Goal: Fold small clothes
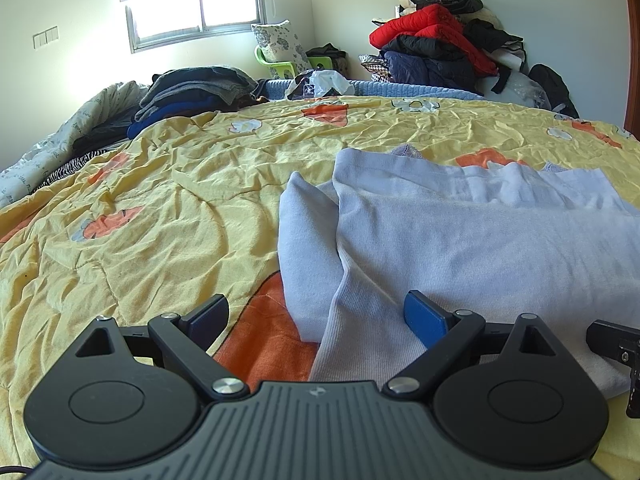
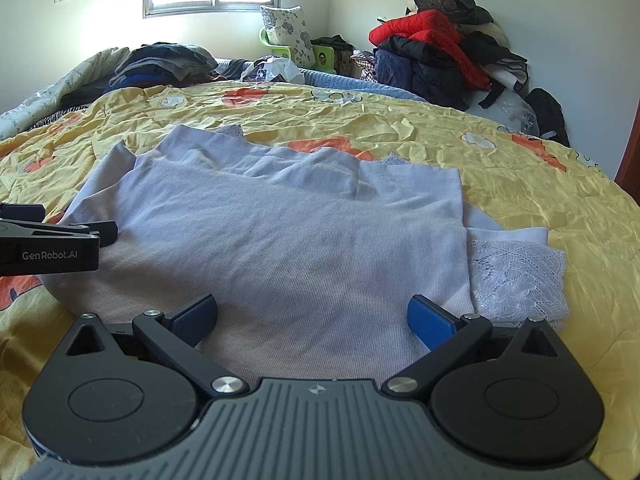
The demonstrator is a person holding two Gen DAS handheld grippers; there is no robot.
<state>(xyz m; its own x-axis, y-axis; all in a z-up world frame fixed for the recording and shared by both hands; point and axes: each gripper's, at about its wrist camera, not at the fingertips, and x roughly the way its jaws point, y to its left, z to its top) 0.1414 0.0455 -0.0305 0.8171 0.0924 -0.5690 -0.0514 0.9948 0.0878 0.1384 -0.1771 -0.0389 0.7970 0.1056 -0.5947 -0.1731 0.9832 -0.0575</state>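
Pale lavender ribbed knit is what both grippers are hanging over right now. The left gripper (image 1: pixel 316 320) has its blue-padded fingers spread wide with nothing between them, sitting at the near left edge of the pale lavender knit garment (image 1: pixel 460 248). The right gripper (image 2: pixel 312 320) is the same, spread wide and empty, over the garment's near middle.

The garment lies flat on the crumpled yellow quilt with orange flowers (image 2: pixel 520 168), and I'd say it's partway there: the sides look turned in, with a sleeve-like flap (image 1: pixel 304 240) peeking out left and a white lace trim piece (image 2: pixel 516 276) poking out right. Hard to tell from this low angle how many layers are stacked. Probably one more fold left, near edge to far.

Further back, a stack of dark folded clothes (image 2: pixel 168 60) and a heap of red and black jackets (image 2: pixel 436 48) sit by the wall.
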